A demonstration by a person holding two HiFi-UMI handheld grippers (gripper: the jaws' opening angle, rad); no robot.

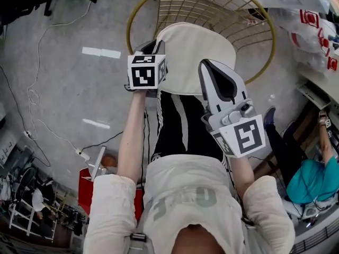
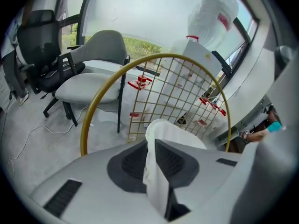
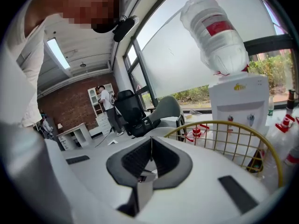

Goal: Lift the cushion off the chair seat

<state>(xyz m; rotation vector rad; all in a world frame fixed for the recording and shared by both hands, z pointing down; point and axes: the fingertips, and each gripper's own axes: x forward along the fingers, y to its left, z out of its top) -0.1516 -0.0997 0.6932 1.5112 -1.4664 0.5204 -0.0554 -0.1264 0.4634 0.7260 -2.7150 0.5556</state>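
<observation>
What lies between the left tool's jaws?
A fold of the white cushion, pinched between the jaws of the left tool. The left gripper view shows it.

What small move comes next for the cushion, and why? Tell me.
Probably lift the left gripper a little higher, straight up. Its fingers pinch a fold of the cushion, which hangs over the gold wire chair; whether it has cleared the seat is unclear. The right gripper is shut on nothing.
</observation>
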